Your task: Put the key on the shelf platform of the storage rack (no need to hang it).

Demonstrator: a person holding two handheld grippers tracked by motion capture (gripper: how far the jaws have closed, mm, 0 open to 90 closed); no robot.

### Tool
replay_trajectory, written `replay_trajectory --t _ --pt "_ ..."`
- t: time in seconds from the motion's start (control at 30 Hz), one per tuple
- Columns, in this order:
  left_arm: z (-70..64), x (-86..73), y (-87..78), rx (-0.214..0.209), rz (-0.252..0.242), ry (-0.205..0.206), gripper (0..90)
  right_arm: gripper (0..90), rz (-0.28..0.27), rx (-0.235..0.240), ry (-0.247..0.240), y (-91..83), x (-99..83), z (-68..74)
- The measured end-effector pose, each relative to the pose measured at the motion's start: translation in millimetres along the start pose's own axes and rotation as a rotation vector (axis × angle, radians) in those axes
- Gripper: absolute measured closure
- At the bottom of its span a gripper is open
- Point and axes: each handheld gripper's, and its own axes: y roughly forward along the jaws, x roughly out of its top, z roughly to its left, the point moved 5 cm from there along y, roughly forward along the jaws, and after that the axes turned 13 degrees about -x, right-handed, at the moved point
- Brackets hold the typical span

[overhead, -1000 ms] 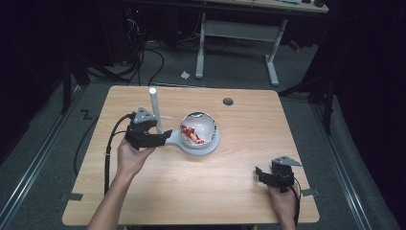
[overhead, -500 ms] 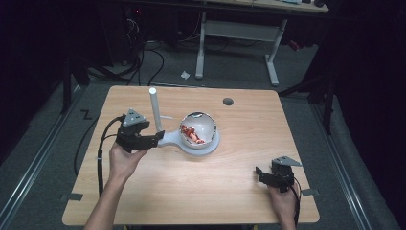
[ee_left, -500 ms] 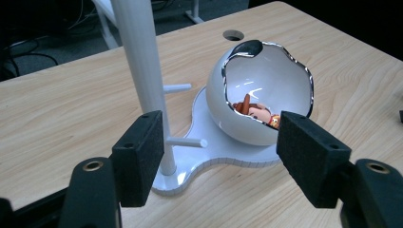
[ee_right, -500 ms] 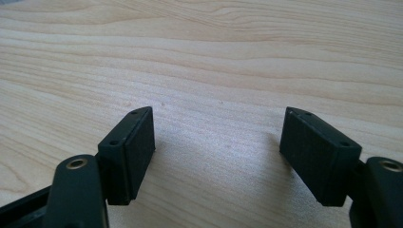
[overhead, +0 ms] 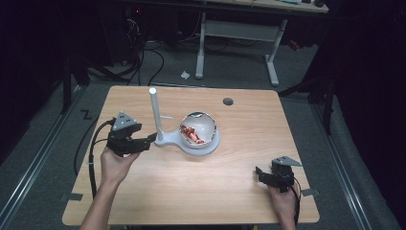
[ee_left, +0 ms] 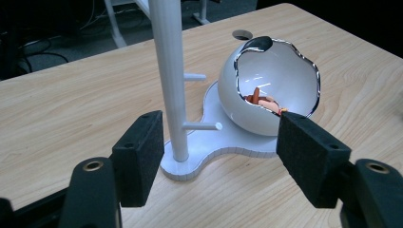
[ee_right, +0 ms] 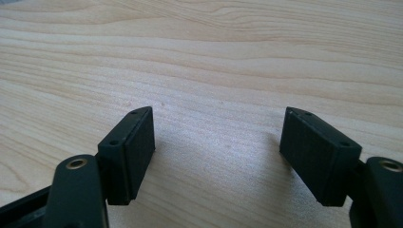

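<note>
So far nothing gripped. Left claw spread wide, at base edge of white stand, centre-left of frame; its bowl holds reddish bits. Right claw wide, empty, lower right on worktop. Grasp pending.

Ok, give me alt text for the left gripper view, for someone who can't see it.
The left gripper, jaws open, points at a white stand on a wooden table. The stand's upright post with small pegs rises between the jaws, and beside it sits a broken-edged white bowl holding something orange-red.
</note>
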Motion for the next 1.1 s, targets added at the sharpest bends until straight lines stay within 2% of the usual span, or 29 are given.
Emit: replay_trajectory --t 0.17,0.7,1.1 --pt "2.4 -5.1 -5.5 0.01 0.008 -0.005 33.6 27.6 0.0 0.0 0.0 0.0 0.0 0.0" --pt "6.7 -19.0 -23.9 0.02 -0.024 -0.05 33.6 27.4 0.001 0.0 -0.002 -0.3 -0.3 0.4" --pt "11.0 -33.5 -35.1 0.046 -0.038 -0.073 34.1 27.4 0.002 0.001 -0.002 -0.4 -0.3 0.4"
